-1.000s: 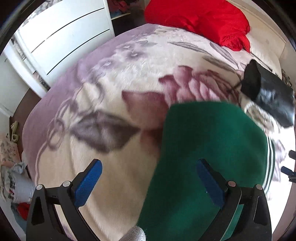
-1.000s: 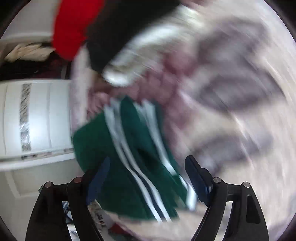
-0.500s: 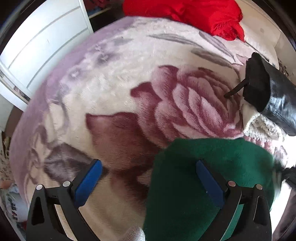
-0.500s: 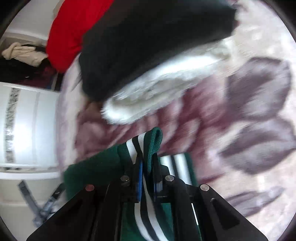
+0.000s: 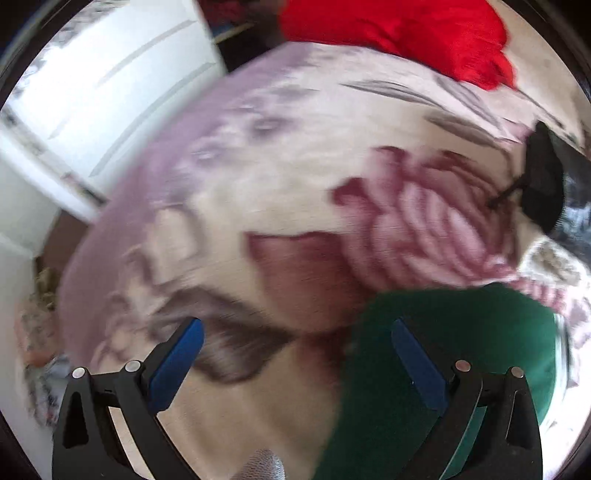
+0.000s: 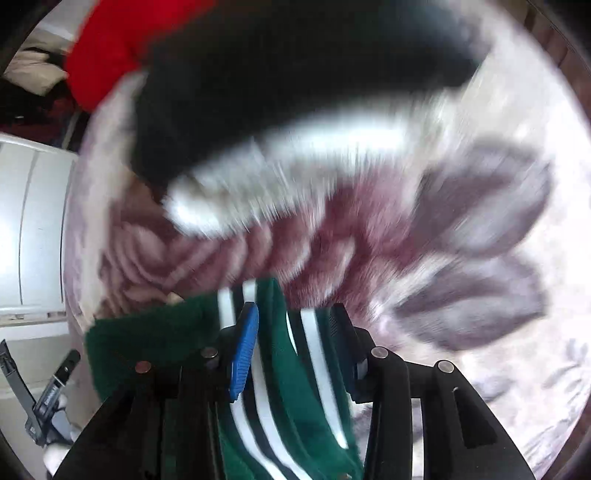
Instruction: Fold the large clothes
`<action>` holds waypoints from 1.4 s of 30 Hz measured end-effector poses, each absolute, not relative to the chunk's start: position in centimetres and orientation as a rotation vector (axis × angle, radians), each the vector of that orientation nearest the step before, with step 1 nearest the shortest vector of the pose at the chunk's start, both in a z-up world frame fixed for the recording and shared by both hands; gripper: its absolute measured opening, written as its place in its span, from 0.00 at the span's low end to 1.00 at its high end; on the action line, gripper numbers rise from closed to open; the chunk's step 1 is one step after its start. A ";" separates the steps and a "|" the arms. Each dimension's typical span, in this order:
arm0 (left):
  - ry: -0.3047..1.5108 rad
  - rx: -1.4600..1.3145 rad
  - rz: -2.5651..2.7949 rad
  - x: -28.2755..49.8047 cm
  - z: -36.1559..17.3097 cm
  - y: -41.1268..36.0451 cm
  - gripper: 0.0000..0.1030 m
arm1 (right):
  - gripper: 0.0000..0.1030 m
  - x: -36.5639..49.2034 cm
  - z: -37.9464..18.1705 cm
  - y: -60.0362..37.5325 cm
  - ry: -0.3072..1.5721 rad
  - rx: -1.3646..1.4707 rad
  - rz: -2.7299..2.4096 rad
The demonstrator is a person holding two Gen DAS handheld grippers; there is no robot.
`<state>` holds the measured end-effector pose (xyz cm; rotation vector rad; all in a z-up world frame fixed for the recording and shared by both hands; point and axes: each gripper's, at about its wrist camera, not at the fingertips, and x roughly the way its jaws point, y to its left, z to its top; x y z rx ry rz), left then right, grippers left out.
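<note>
With right tool [image 6: 291,328] just part-opened around striped hem [image 6: 273,332], left tool [image 5: 295,350] wide and empty: could shed sweater [image 5: 443,350], spoiling fold on bed [image 5: 277,166].

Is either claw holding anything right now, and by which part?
Left claw: open, empty. Right claw: jaws just opening around the striped edge of the green knit garment; whether the pads still grip cannot be told.

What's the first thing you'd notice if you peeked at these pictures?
A green sweater with white stripes, lying between the right gripper's part-open jaws at the bottom. It rests on a blanket with a huge pink rose in the middle. A bright red cloth sits at the blanket's far edge.
</note>
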<state>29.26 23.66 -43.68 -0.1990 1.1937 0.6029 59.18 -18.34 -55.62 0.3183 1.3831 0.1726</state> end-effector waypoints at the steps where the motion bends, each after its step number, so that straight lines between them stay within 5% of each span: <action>1: 1.191 -0.198 0.647 27.9 -43.6 23.8 1.00 | 0.49 58.8 -54.2 -16.8 1.362 0.317 0.241; 6: 1.239 -0.286 0.758 21.2 -45.8 24.7 1.00 | 0.50 58.3 -54.9 -5.0 1.512 0.216 0.592; 12: 1.307 -0.572 0.737 13.0 -50.1 24.6 1.00 | 0.48 59.6 -66.1 4.3 1.682 -0.096 0.556; 18: 1.210 -1.250 0.580 6.1 -54.0 24.2 1.00 | 0.54 62.1 -59.0 3.0 1.695 -0.037 0.607; 20: 1.136 -1.479 0.486 5.4 -55.9 23.4 0.97 | 0.64 62.5 -56.4 4.5 1.676 -0.103 0.667; 22: 1.048 -1.612 0.416 5.4 -57.3 22.5 0.88 | 0.69 62.4 -55.3 7.6 1.689 -0.200 0.752; 24: 0.989 -1.633 0.403 5.6 -57.5 22.1 0.57 | 0.69 62.5 -55.6 11.9 1.695 -0.330 0.809; 26: 0.955 -1.619 0.385 5.8 -57.1 21.9 0.37 | 0.73 61.4 -57.0 15.8 1.694 -0.471 0.853; 30: 0.939 -1.570 0.378 5.5 -56.9 21.4 0.33 | 0.77 60.1 -62.4 20.5 1.801 -0.634 0.819; 31: 0.953 -1.537 0.374 5.4 -57.1 21.2 0.33 | 0.71 59.7 -63.6 21.0 1.857 -0.603 0.833; 32: 0.969 -1.509 0.378 5.1 -57.2 21.1 0.32 | 0.41 59.5 -63.9 21.2 1.867 -0.574 0.836; 35: 0.992 -1.489 0.359 4.7 -58.2 21.2 0.32 | 0.10 59.7 -64.5 21.5 1.806 -0.506 0.750; 37: 1.004 -1.498 0.341 4.5 -58.1 21.8 0.32 | 0.00 60.5 -64.9 21.2 1.792 -0.500 0.674; 42: 1.015 -1.498 0.337 3.1 -55.8 23.0 0.32 | 0.01 63.2 -62.9 17.4 1.839 -0.341 0.667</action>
